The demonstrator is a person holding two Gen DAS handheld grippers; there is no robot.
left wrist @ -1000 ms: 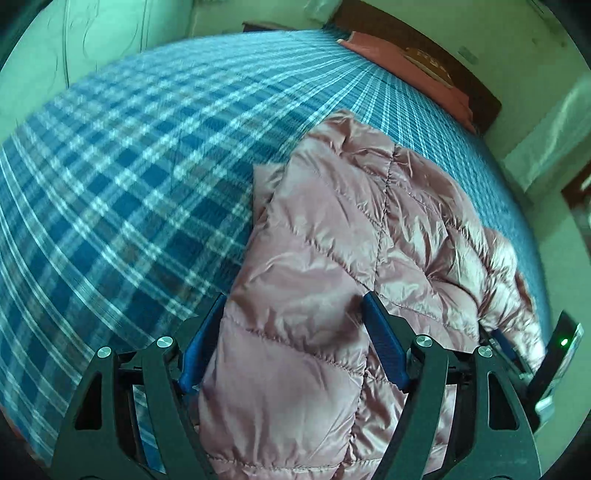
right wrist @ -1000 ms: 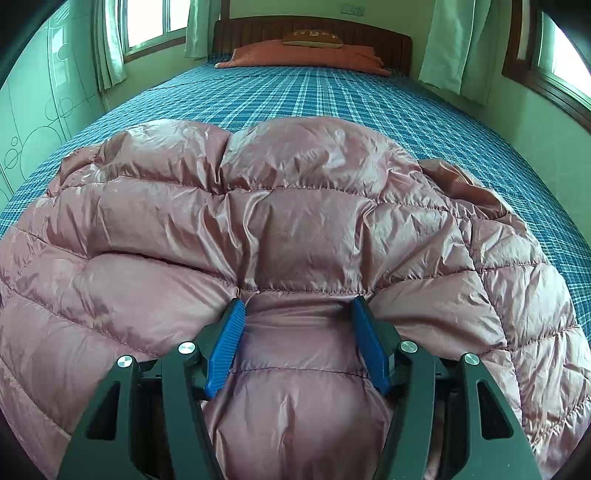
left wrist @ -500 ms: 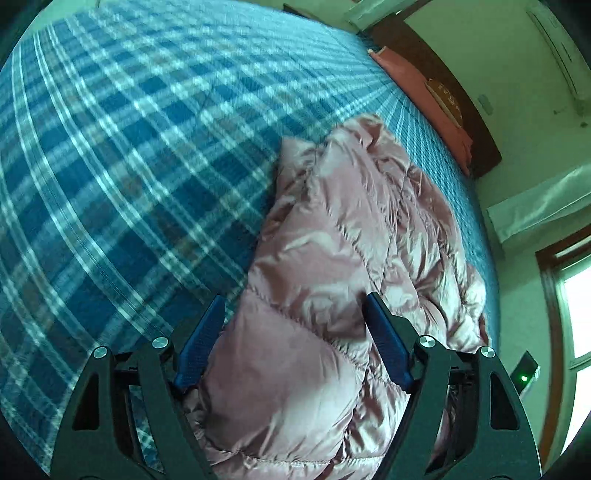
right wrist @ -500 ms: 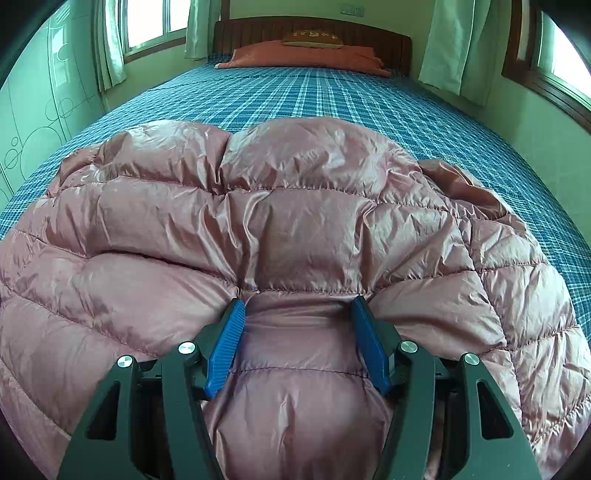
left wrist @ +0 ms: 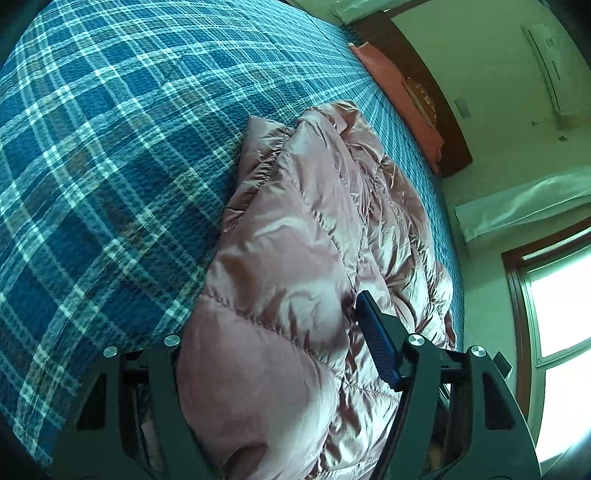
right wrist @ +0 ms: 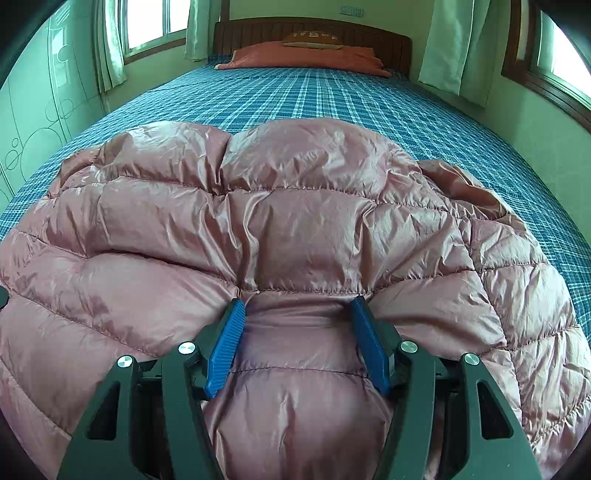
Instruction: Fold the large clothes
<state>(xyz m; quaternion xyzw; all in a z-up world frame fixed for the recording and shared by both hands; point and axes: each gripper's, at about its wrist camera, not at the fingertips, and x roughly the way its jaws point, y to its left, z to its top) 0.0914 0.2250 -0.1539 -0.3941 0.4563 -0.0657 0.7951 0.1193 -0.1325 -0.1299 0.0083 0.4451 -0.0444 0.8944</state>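
A puffy pink down jacket (right wrist: 295, 206) lies spread over the near end of a bed with a blue plaid cover (right wrist: 314, 92). My right gripper (right wrist: 298, 302) is shut on a quilted panel at the jacket's near edge, and both blue pads dent the fabric. In the left wrist view the jacket (left wrist: 314, 221) runs away as a long rumpled strip. My left gripper (left wrist: 277, 306) straddles a thick fold at its near end. Its jaws are closing on that fold. The fabric bulges over the left pad and hides it, while the right pad presses against the fold.
An orange pillow (right wrist: 306, 57) with a small brown cushion lies against the dark wooden headboard (right wrist: 314, 31) at the far end. Windows with pale curtains (right wrist: 450, 44) flank the bed. Bare plaid cover (left wrist: 110, 147) stretches left of the jacket.
The left gripper has rolled and dipped, so its view tilts toward the wall and window. Its jaws have narrowed on the jacket fold, whose fabric now hides the left pad. The right gripper has not moved.
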